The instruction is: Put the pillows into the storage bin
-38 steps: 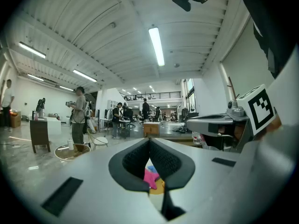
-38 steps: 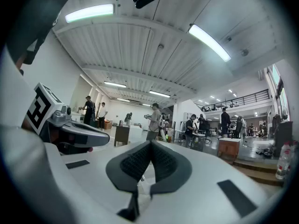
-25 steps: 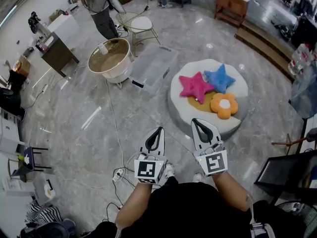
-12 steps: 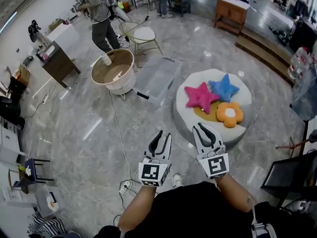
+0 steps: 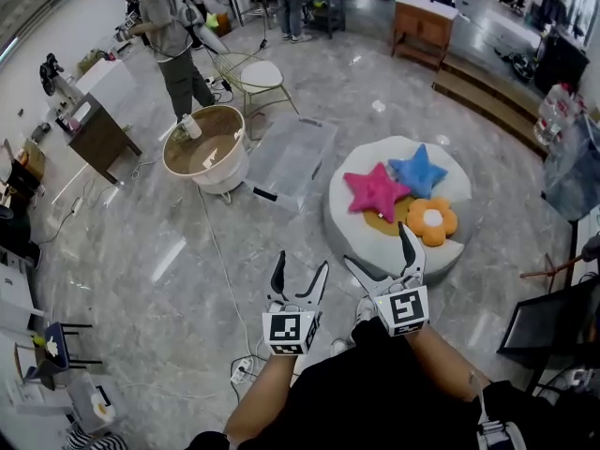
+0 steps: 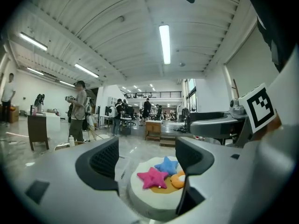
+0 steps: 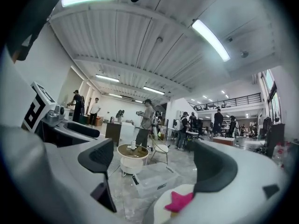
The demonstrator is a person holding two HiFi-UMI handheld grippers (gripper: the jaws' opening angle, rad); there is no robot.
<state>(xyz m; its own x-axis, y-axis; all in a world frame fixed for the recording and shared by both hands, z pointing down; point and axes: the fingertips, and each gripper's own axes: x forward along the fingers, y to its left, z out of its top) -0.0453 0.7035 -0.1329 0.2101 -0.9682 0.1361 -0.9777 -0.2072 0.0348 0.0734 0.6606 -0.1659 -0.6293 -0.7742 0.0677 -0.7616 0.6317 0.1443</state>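
Floor (image 5: 159, 251) was glossy grey marble, a cable (image 5: 214, 251) trailing across it. Far right: wooden cabinet (image 5: 422, 22) beside low wooden steps (image 5: 487, 87). Far left: dark side table (image 5: 98, 134), white wire chair (image 5: 261, 68) nearby. Ribbed white ceiling (image 6: 93, 13) carried long strip lights (image 6: 164, 43).

head view: from above, steeply down on floor, mid-range | left gripper view: low, level, toward round cushion (image 6: 145, 199), near | right gripper view: low, level, toward storage bin (image 7: 152, 181) | shared by all: pink star pillow (image 5: 375, 190)

No legible writing
We read no words, brands or numbers; only coded square markers (image 5: 286, 327) sit on the left gripper (image 5: 302, 262) and right gripper (image 5: 375, 242).
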